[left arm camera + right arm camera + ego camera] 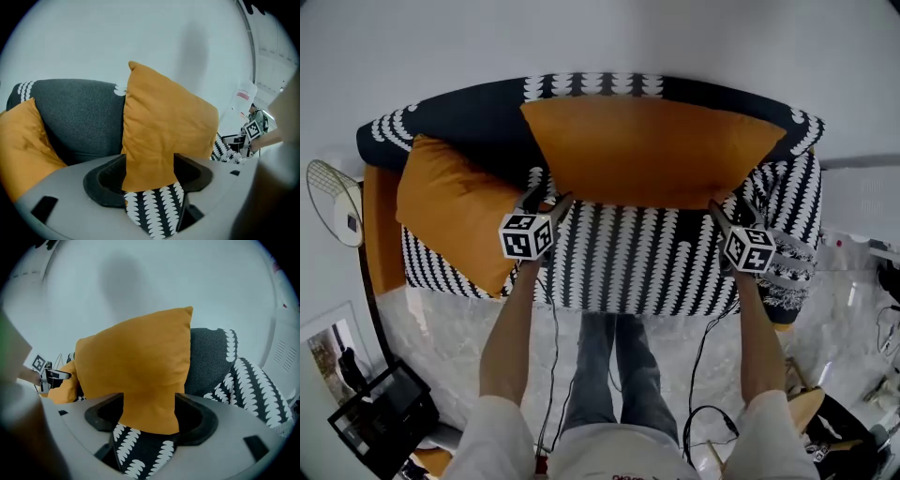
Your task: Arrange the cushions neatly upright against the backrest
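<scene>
The person's forearms reach out over the marble floor [441, 328] towards a black-and-white patterned sofa seat [637, 258]. The left gripper [546, 199] is at the lower left corner of a large orange cushion [652, 150], and the right gripper [727, 208] is at its lower right corner. Both grippers have their jaws spread apart. Each gripper view shows a cushion corner in the gap between the jaws, not clamped. The large cushion stands on its long edge on the seat, upright against the dark backrest [478, 117]. A second orange cushion [455, 211] leans tilted at the sofa's left end, just beside the left gripper. A plain pale wall [600, 37] rises behind the sofa.
</scene>
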{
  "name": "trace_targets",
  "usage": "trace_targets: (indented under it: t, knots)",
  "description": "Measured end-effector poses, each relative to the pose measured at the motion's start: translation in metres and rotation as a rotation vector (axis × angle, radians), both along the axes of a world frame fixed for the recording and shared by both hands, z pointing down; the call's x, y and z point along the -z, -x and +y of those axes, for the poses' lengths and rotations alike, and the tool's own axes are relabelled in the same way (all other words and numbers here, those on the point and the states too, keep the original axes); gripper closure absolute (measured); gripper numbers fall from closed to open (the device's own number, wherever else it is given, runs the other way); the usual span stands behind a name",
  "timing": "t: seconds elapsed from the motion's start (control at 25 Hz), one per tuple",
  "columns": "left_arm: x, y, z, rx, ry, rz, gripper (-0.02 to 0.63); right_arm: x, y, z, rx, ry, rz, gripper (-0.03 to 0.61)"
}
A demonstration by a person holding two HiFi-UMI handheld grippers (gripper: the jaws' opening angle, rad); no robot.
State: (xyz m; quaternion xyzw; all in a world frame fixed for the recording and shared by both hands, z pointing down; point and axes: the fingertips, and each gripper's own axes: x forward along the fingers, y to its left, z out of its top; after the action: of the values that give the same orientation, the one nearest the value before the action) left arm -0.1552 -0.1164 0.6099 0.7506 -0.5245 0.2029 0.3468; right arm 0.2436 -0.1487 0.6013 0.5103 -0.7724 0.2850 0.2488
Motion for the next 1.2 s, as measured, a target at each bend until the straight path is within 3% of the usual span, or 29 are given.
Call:
trace_targets:
  t: [0.08, 0.12, 0.2, 0.32, 0.4, 0.48, 0.68, 0.88, 1.2]
  knots:
    - [0.016, -0.004, 0.003, 0.001, -0.029, 0.021, 0.29, 0.012, 0.006, 0.007, 0.017, -0.013, 0.001, 0.234]
    - [0.024, -0.006, 0.007, 0.003, -0.042, 0.037, 0.29, 0.019, 0.009, 0.012, 0.025, -0.021, 0.008, 0.268]
    - [0.042, -0.013, 0.015, 0.002, -0.064, 0.06, 0.292, 0.036, 0.01, 0.023, 0.031, -0.043, 0.021, 0.428]
    - [0.073, -0.019, 0.029, -0.003, -0.103, 0.066, 0.405, 0.069, 0.017, 0.038, 0.033, -0.081, -0.008, 0.534]
    - [0.096, -0.023, 0.044, -0.013, -0.125, 0.057, 0.539, 0.095, 0.028, 0.05, 0.049, -0.107, -0.041, 0.545]
    - [0.118, -0.029, 0.061, -0.035, -0.144, 0.057, 0.569, 0.12, 0.038, 0.061, 0.071, -0.133, -0.065, 0.549]
    - [0.166, -0.03, 0.098, -0.063, -0.193, 0.058, 0.584, 0.171, 0.063, 0.079, 0.122, -0.182, -0.103, 0.551]
    - [0.199, 0.004, 0.126, 0.024, -0.244, 0.047, 0.584, 0.199, 0.112, 0.088, 0.242, -0.215, -0.128, 0.551]
    - [0.229, 0.105, 0.23, 0.285, -0.294, -0.01, 0.584, 0.223, 0.29, 0.125, 0.612, -0.227, -0.214, 0.551]
